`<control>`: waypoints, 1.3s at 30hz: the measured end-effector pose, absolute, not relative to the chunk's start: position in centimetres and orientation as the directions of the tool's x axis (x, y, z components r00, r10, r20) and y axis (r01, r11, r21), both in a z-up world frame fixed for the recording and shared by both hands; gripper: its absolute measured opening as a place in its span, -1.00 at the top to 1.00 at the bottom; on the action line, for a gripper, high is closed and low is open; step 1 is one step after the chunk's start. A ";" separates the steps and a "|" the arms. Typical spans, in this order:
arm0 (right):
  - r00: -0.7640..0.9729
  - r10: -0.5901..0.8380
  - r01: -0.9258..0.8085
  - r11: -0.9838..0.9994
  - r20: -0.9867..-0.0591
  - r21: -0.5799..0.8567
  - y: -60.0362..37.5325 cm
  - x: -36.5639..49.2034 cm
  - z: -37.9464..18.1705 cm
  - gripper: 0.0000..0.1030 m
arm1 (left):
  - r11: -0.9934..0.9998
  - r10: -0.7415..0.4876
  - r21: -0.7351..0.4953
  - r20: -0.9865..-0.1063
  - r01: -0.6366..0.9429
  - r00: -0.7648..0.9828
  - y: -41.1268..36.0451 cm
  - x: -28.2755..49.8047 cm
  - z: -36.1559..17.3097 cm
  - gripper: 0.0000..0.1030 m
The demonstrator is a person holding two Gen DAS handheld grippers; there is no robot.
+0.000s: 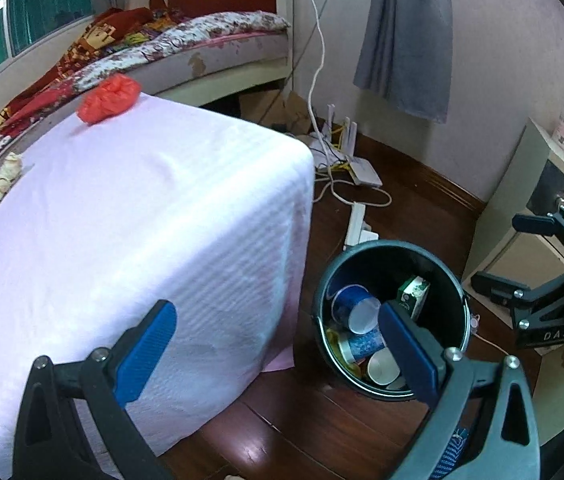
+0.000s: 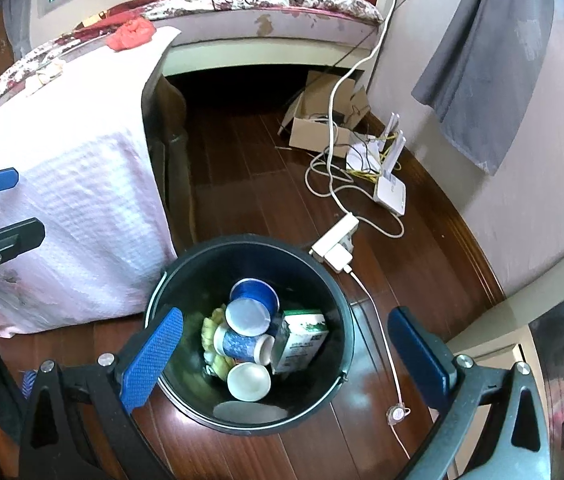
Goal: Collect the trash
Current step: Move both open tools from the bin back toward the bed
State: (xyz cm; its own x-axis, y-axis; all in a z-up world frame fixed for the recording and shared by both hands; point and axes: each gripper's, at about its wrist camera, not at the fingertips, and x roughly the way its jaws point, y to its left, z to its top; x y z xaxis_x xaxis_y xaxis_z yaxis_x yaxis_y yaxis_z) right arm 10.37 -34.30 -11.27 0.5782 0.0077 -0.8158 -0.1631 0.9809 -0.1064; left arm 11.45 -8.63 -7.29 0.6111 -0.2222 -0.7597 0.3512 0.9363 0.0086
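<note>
On the pink-covered table (image 1: pixel 142 208) at my left lie crumpled tissue (image 1: pixel 0 182) and a red bag (image 1: pixel 109 98); my left tongs (image 1: pixel 278 354) gape wide, empty. My right tongs (image 2: pixel 285 354) (equally wide) hang over the bin (image 2: pixel 323 280) of cups.

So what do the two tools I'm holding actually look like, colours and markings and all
Both are alike. The left tool and the right tool have a black angular metal frame with triangular cut-outs and silver bolt heads. Each finger ends in a flat blue pad with a fine dimpled texture. In the left wrist view, the right tool's frame bears white letters, DAS. No cables or sleeves show.
</note>
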 end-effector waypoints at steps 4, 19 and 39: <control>0.601 0.021 -0.171 0.980 -0.799 -0.103 -33.7 10.4 -10.5 -1.00 | 0.943 -0.211 0.015 -0.743 0.332 0.635 -7.8 11.3 -6.4 -0.97; 0.684 0.103 -0.241 0.966 -0.722 -0.090 -28.7 11.8 -6.9 -1.00 | 0.976 -0.149 0.013 -0.684 0.216 0.714 -2.4 11.4 -3.9 -0.97; 0.709 0.308 -0.362 0.931 -0.634 0.046 -18.7 16.9 -4.0 -1.00 | 0.998 0.047 -0.002 -0.664 -0.065 0.747 10.9 14.9 -3.2 -0.97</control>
